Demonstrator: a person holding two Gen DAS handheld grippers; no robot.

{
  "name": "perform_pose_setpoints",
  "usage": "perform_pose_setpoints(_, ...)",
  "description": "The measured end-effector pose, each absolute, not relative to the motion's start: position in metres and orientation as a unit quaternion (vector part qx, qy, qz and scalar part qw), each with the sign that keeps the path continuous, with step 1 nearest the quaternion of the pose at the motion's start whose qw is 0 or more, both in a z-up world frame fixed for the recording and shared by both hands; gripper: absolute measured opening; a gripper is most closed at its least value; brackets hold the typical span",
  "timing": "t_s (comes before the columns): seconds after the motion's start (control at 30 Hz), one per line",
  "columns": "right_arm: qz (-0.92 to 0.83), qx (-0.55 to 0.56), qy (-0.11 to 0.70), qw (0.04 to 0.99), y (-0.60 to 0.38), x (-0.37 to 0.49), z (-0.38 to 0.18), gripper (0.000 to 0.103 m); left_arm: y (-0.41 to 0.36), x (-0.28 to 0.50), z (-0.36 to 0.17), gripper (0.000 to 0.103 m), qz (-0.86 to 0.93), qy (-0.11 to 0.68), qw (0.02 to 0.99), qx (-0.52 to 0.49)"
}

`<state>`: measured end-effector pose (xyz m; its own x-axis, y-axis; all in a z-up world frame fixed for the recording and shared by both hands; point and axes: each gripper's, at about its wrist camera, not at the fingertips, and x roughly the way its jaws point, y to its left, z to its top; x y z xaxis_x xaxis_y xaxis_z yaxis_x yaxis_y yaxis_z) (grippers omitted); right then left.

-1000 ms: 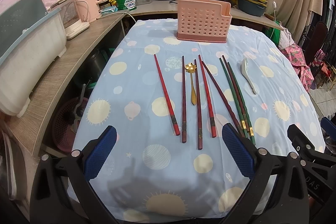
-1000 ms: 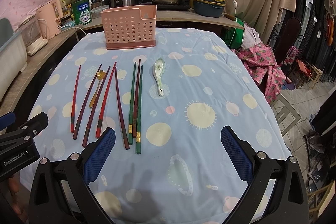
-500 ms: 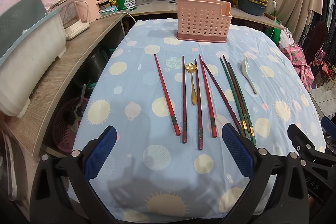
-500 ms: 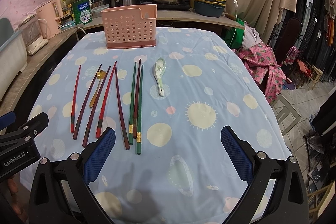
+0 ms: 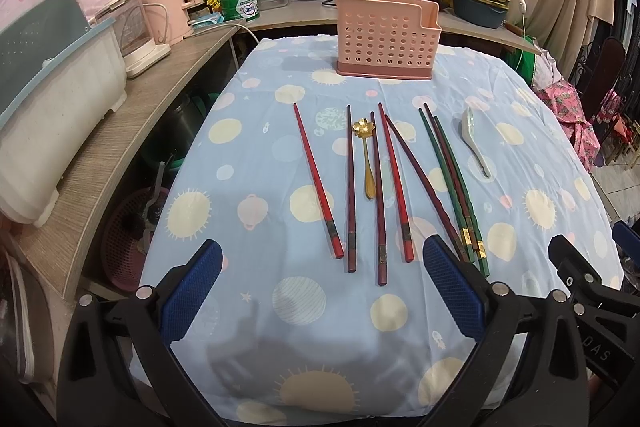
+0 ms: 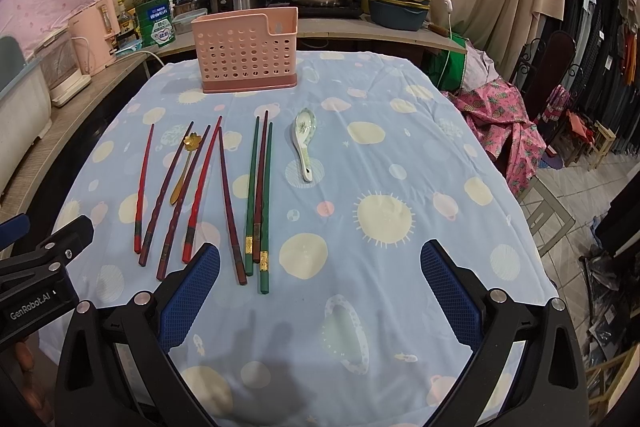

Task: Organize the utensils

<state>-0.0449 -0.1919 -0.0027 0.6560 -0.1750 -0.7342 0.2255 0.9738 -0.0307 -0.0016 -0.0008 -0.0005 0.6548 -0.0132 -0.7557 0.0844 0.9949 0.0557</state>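
Red, maroon and green chopsticks (image 5: 394, 183) lie lengthwise, pointing far toward the pink holder (image 5: 387, 35); left gripper (image 5: 322, 293) nearer, both it and right gripper (image 6: 320, 293) spread apart, empty.

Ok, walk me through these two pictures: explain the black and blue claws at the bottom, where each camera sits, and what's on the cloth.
Each claw is a hand-held gripper with a camera looking along its blue-padded fingers. One view is from the left gripper, the other from the right gripper. Both are open and hold nothing. On the spotted tablecloth lie red, dark and green chopsticks, a gold spoon and a white ceramic spoon. Behind them stands a pink utensil basket.
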Motion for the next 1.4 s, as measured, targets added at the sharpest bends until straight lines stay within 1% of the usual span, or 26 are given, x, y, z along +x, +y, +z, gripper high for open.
perform_pose_setpoints(0.33,-0.110,0.033,0.402,0.909,-0.190,-0.043,-0.003,0.096,0.000,0.000,-0.004,0.096,-0.026,0.417,0.907,0.043)
perform_pose_setpoints(0.6,-0.108,0.036,0.410,0.905,-0.201,-0.035,-0.017,0.096,0.001,0.011,-0.010,0.096,-0.025,0.428,0.903,0.041)
perform_pose_setpoints(0.8,-0.107,0.040,0.415,0.902,-0.209,-0.020,-0.025,0.096,0.014,0.037,-0.026,0.096,-0.011,0.449,0.893,0.022)
perform_pose_setpoints(1.03,-0.109,0.057,0.423,0.898,-0.226,0.020,-0.041,0.095,0.037,0.077,-0.048,0.096,0.017,0.464,0.886,0.005)
perform_pose_setpoints(1.2,-0.104,0.056,0.421,0.899,-0.228,0.055,-0.049,0.088,0.043,0.101,-0.067,0.096,0.027,0.481,0.876,0.001)
perform_pose_setpoints(1.27,-0.100,0.051,0.424,0.899,-0.226,0.070,-0.054,0.080,0.041,0.107,-0.072,0.096,0.022,0.486,0.874,-0.001)
perform_pose_setpoints(1.3,-0.099,0.049,0.425,0.899,-0.226,0.077,-0.056,0.079,0.039,0.110,-0.075,0.096,0.019,0.487,0.873,0.000)
perform_pose_setpoints(1.37,-0.097,0.047,0.427,0.898,-0.225,0.090,-0.061,0.072,0.035,0.115,-0.081,0.096,0.011,0.493,0.870,0.006)
perform_pose_setpoints(1.4,-0.097,0.048,0.429,0.897,-0.225,0.096,-0.063,0.071,0.033,0.118,-0.083,0.096,0.009,0.496,0.868,0.008)
